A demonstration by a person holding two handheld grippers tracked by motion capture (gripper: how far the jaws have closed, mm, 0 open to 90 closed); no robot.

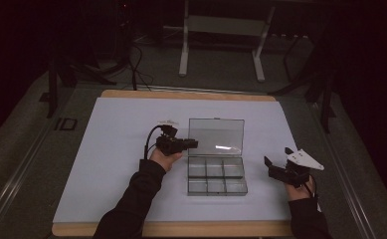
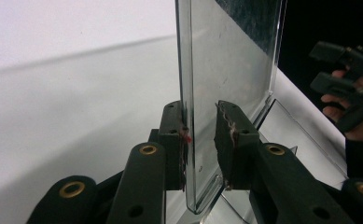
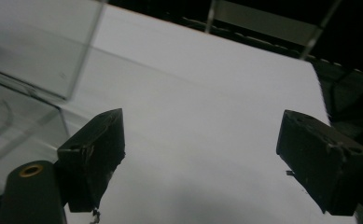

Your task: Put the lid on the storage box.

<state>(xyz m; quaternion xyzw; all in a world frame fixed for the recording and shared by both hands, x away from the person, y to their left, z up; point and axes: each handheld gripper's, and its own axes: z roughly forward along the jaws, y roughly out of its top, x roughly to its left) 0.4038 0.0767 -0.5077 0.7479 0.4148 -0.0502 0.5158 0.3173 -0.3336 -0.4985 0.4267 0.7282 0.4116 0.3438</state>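
Note:
A clear plastic compartment box point(image 1: 216, 191) sits mid-table with its lid point(image 1: 216, 133) standing upright at the back. My left gripper point(image 1: 193, 144) reaches in from the left at the lid's left edge. In the left gripper view the lid point(image 2: 235, 51) runs edge-on between the jaws of my left gripper point(image 2: 200, 114), and both pads lie against it. My right gripper point(image 1: 276, 156) hovers to the right of the box, apart from it and wide open. Between the jaws of the right gripper point(image 3: 200, 140) there is nothing but white sheet, and the box corner point(image 3: 11, 126) is at the left.
A white sheet point(image 1: 121, 164) covers the wooden tabletop point(image 1: 181, 229). A black cable point(image 1: 150, 137) loops from the left gripper. Beyond the table stand the white legs of a frame point(image 1: 183, 55), with cables on the dark floor. The right hand with its gripper point(image 2: 342, 70) is visible behind the lid.

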